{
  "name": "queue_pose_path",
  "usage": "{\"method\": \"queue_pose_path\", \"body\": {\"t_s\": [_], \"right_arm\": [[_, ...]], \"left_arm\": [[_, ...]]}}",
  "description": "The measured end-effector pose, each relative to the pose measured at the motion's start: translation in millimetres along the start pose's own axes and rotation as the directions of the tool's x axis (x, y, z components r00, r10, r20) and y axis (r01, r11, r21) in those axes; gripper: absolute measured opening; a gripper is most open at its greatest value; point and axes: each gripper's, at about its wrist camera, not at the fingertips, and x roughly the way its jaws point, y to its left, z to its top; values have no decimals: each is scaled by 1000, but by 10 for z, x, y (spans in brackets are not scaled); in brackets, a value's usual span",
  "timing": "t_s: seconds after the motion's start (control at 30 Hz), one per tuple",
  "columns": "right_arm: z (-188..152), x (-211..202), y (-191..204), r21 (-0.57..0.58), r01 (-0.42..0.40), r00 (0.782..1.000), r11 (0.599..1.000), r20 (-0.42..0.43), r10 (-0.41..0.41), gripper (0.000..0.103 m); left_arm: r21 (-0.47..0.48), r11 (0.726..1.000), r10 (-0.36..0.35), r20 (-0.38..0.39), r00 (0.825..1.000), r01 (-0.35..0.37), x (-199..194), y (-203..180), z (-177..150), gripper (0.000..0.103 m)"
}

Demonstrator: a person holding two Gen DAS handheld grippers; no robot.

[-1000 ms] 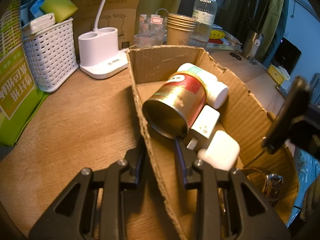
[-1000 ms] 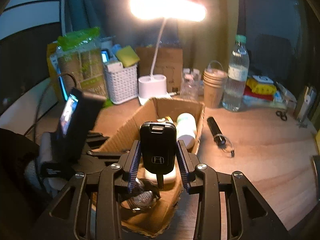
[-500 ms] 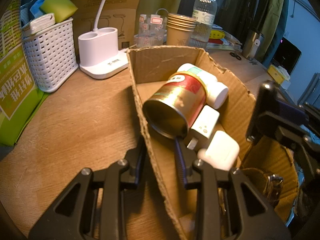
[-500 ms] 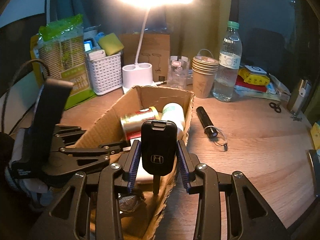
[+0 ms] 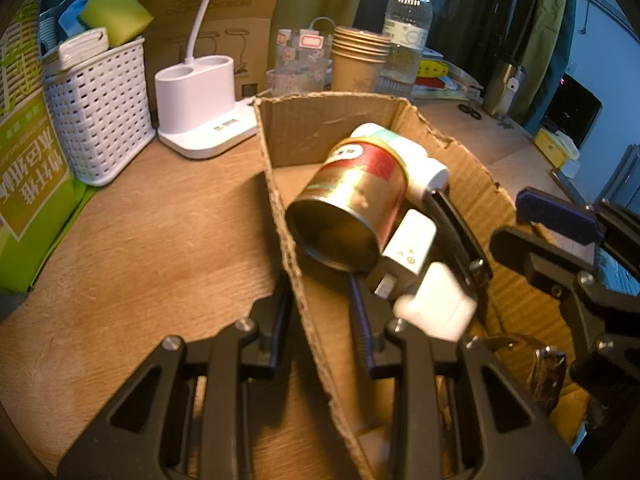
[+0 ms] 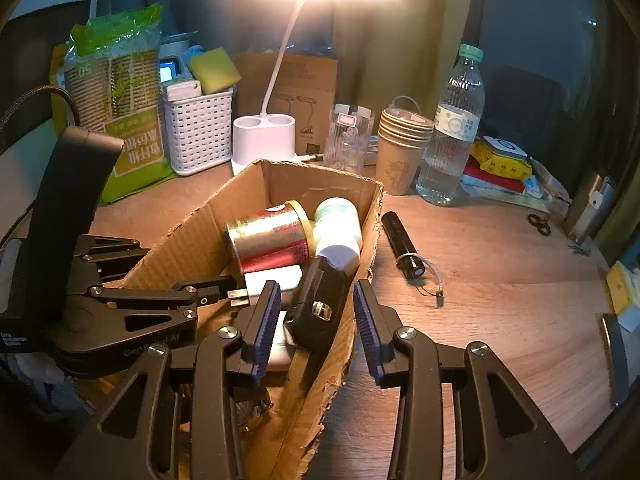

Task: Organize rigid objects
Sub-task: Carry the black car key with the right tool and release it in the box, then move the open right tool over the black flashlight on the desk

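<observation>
Since a second ago my right gripper (image 6: 314, 316) has spread and dropped the car key (image 6: 324, 300) into the cardboard box (image 6: 192, 240); left gripper (image 5: 316, 312) clamps the wall. Key leans; withdrawing could snag it.

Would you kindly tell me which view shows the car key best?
The right wrist view: the car key faces the camera, logo visible, lying in the box. The left wrist view shows only its dark edge beside the can.
</observation>
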Motion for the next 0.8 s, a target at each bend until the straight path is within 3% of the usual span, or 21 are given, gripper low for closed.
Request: {"method": "queue_pose_path", "body": {"t_s": [0.37, 0.8], "right_arm": [[33, -108, -107, 46, -21, 999, 999, 50, 18, 46], [42, -136, -554, 135, 61, 994, 989, 77, -72, 46]], "left_arm": [[1, 1000, 0, 0, 1000, 0, 0, 1, 0, 30], [1, 1000, 0, 0, 1000, 0, -1, -1, 0, 30]]}}
